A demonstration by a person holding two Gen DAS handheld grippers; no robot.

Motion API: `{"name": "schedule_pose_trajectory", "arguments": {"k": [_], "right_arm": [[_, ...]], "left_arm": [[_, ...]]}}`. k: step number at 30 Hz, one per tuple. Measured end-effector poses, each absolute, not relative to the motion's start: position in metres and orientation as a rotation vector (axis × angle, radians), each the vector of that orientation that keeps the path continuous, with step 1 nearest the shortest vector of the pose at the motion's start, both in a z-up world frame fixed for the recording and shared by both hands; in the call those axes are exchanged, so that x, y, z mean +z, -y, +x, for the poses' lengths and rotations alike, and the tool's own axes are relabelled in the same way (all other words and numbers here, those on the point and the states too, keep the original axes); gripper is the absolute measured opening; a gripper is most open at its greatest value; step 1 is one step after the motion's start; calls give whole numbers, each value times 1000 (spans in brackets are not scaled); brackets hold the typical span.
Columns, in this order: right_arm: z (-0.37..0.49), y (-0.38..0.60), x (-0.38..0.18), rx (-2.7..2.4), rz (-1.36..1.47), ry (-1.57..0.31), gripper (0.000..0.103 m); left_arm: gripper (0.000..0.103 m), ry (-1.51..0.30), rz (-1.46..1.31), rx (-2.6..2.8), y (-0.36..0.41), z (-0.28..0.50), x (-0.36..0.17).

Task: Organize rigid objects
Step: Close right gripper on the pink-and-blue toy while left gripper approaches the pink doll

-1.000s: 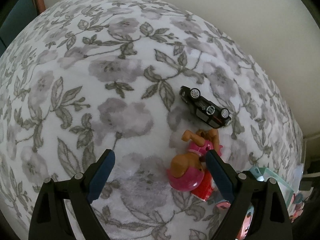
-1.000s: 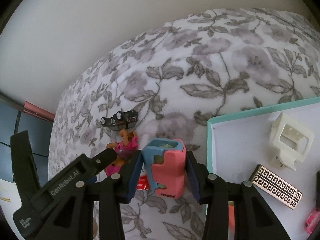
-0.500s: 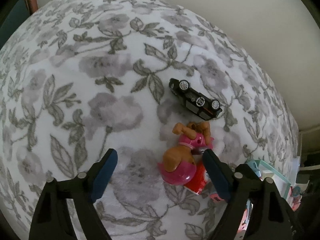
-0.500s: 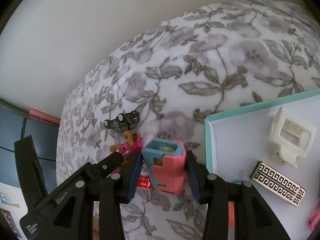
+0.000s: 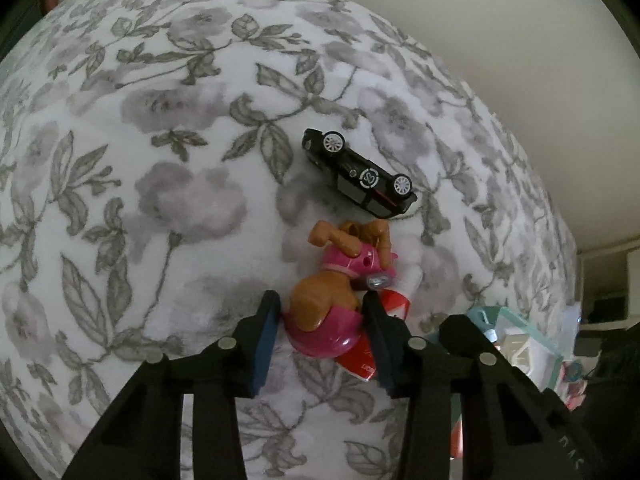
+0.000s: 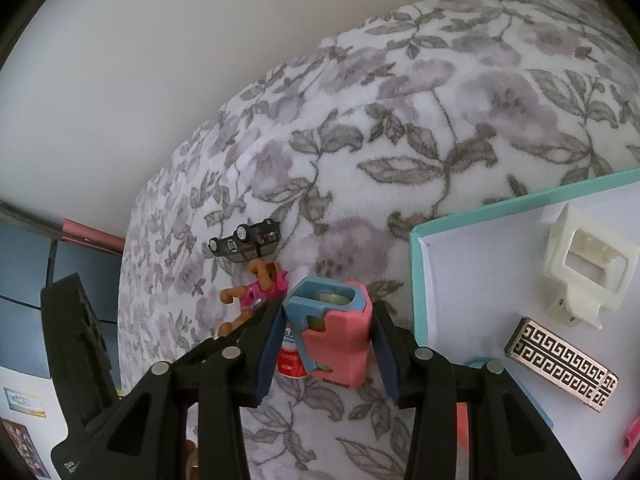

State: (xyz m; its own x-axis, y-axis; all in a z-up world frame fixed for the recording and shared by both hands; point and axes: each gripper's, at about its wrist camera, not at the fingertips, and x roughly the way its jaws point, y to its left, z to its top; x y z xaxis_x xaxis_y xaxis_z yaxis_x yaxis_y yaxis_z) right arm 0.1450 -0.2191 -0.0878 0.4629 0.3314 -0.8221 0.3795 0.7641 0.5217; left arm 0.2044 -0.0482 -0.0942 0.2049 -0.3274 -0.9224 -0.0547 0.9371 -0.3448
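My left gripper (image 5: 322,312) is shut on the head of a brown dog figure in pink (image 5: 332,300), which lies on the floral blanket; the figure also shows in the right wrist view (image 6: 260,292). A red-and-white tube (image 5: 376,328) lies under it. A black toy car (image 5: 358,172) lies on its side just beyond. My right gripper (image 6: 326,338) is shut on a pink-and-blue block-shaped object (image 6: 334,336) and holds it above the blanket, left of the teal box (image 6: 418,280).
The teal box holds a cream plastic clip (image 6: 586,268) and a patterned metal bar (image 6: 562,364). The left gripper's body (image 6: 76,344) shows at the left of the right wrist view. A wall runs behind the bed.
My left gripper moved forward and closed its jaws onto the dog figure. My right gripper kept hold of the pink-and-blue object and shifted slightly.
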Motion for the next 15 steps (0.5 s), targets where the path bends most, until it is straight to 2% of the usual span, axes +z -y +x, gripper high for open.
{"name": "schedule_pose_trajectory", "arguments": {"k": [15], "right_arm": [[145,218,-74,-30,713,-1094,42]], "left_arm": [[43,-1236,-356,-167,27,201,-56]]}}
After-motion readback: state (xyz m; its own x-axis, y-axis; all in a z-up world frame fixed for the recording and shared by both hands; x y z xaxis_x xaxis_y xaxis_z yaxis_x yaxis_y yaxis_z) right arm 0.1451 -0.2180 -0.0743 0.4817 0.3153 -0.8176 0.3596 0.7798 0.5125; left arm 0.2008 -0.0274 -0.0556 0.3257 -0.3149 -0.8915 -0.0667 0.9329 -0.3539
